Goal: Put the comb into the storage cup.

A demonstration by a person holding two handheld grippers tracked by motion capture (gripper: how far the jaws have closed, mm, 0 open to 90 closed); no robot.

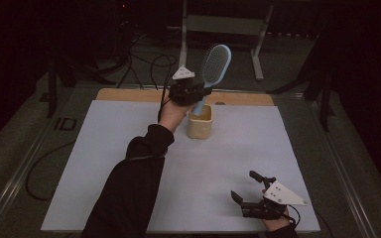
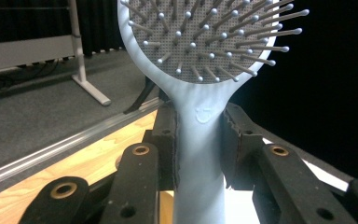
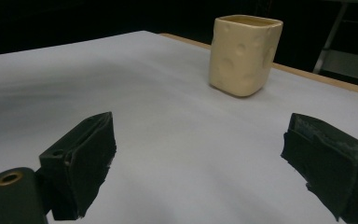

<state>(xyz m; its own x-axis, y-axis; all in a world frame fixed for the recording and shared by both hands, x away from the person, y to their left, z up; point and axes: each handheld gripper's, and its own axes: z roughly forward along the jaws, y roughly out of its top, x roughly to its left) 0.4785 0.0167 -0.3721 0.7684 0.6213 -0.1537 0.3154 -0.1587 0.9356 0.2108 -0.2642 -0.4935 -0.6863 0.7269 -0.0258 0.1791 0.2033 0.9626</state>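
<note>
While your left claw clamps the light, stiff hairbrush by its smooth handle above the cup, your right claw, at 5 o'clock, gapes empty.

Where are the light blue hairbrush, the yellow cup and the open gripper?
Light blue plastic hairbrush [image 2: 200,154]: left gripper view, handle.
Pale yellow square cup [image 3: 243,56]: right gripper view, dimpled front wall.
Right gripper [image 1: 248,186]: high view, between fingertips.
</note>
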